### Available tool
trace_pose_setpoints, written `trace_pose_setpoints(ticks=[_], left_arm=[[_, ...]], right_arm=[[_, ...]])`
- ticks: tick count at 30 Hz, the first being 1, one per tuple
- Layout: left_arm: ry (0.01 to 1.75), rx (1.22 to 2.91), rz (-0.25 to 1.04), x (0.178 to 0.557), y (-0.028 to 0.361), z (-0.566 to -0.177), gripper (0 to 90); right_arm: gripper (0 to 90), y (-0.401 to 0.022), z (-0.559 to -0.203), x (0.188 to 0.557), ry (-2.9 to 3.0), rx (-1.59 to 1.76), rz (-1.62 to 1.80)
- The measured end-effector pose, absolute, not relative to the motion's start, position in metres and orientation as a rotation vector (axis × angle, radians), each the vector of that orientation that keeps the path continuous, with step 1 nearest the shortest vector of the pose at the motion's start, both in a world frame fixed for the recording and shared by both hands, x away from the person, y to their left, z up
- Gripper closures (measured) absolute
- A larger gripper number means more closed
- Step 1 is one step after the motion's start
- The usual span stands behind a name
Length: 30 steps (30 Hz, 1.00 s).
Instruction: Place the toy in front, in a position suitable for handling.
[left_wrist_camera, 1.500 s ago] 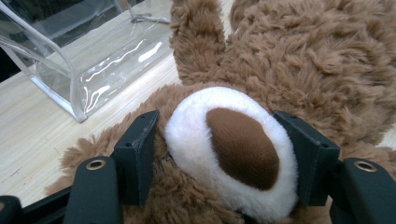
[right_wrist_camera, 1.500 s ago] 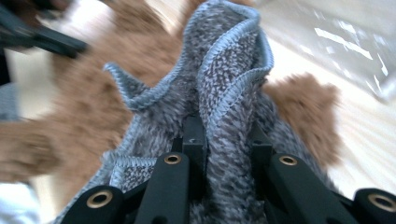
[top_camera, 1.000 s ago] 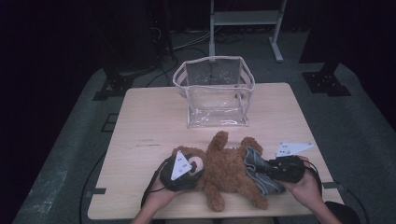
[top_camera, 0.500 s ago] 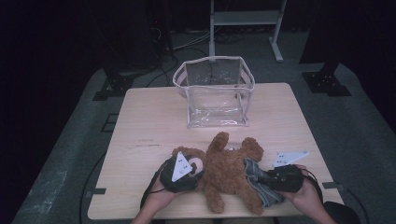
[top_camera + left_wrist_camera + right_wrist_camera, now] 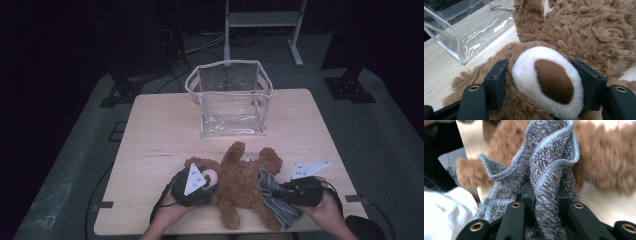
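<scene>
The fluffy brown plush teddy bear [image 5: 245,182] lay on its back near the front edge of the pale wooden counter [image 5: 165,130], its long axis running across the counter from the person's left to right, head toward the left, legs toward the right. One arm stuck up toward the far side, at the clear plastic open-topped bag with white trim [image 5: 230,100], which stood upright well apart from the bear near the counter's far edge. The bear's other arm pointed back at the front edge. The left tongs [image 5: 202,184] came in from the left and were clamped on the head: in the left gripper view the two black jaws pressed either side of the white muzzle with its brown nose [image 5: 549,80], fur bulging between them. The muzzle faced up and out at that camera. The right tongs [image 5: 280,192] came in from the right at the bear's leg end and were closed tight on a grey knitted cloth with a pale blue stitched hem [image 5: 277,197]; the right gripper view showed the cloth [image 5: 544,170] bunched and folded upward between the jaws, brown fur blurred behind it. The cloth lay draped against the bear's lower body, touching it, and hung toward the front edge of the counter.
</scene>
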<state>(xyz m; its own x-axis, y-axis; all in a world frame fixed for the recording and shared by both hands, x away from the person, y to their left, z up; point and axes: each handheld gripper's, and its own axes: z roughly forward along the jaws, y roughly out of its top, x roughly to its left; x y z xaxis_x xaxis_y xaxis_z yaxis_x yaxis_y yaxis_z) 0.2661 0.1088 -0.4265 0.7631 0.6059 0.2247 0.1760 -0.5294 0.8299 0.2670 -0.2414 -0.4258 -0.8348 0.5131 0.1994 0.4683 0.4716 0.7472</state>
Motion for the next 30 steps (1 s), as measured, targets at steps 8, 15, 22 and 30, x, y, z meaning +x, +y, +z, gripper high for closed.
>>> trace_pose_setpoints(ticks=[8, 15, 22, 30], left_arm=[[0.574, 2.088, 0.628, 0.266, 0.108, -0.427, 32.5], [0.545, 2.105, 0.642, 0.265, 0.108, -0.427, 32.0], [0.529, 2.109, 0.654, 0.263, 0.107, -0.428, 31.6], [0.513, 2.109, 0.661, 0.262, 0.106, -0.429, 31.5]], right_arm=[[74.3, -0.255, -0.416, 0.265, 2.601, 0.901, 1.336], [74.1, -0.226, -0.399, 0.286, 2.528, 0.816, 1.366], [74.5, -0.228, -0.401, 0.306, 2.466, 0.877, 1.372], [74.8, -0.245, -0.387, 0.322, 2.412, 0.961, 1.333]])
